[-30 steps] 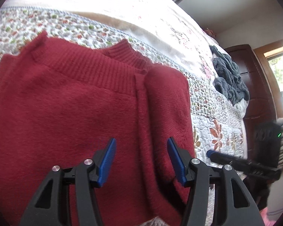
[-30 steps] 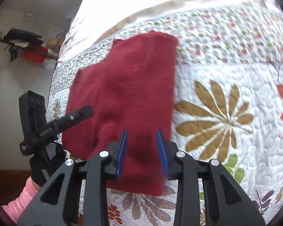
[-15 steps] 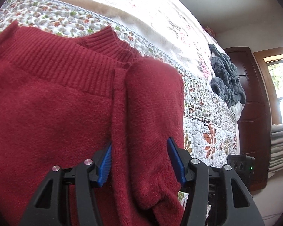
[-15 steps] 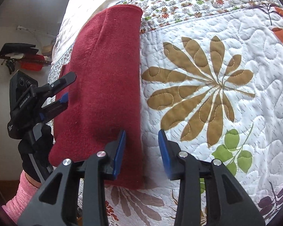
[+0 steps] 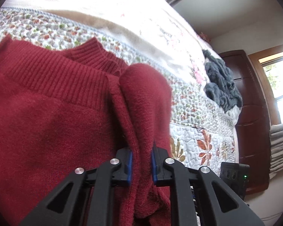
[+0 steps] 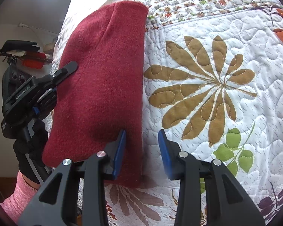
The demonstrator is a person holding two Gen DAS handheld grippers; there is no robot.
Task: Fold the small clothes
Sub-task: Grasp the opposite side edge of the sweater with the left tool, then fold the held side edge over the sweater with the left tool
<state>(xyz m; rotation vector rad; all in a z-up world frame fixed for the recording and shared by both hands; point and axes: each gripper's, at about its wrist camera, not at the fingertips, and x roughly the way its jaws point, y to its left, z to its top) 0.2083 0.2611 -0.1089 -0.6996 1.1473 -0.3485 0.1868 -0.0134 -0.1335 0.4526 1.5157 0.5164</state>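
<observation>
Daylight fills both views, bright and soft. In the left wrist view it comes from a window [image 5: 279, 86] at the right edge, blown out to near white, and the pale bedspread [image 5: 96, 1] at the top glares, its pattern washed away. The red knit [image 5: 52, 124] shows slight motion blur along its upper folds. Fisheye bending curves every line near the rims, and dark vignetting rings each picture. In the right wrist view the quilt [image 6: 226, 60] is sharp and evenly lit, with a soft shadow beneath the hand-held gripper [image 6: 142, 153].

— Left black two-finger gripper with blue pads [image 5: 141, 162]?
— Jaws clamped on the red knit sweater's [image 5: 47, 128] fold.
— Right black blue-padded gripper [image 6: 142, 150]?
— Jaws apart, straddling the sweater's edge.
</observation>
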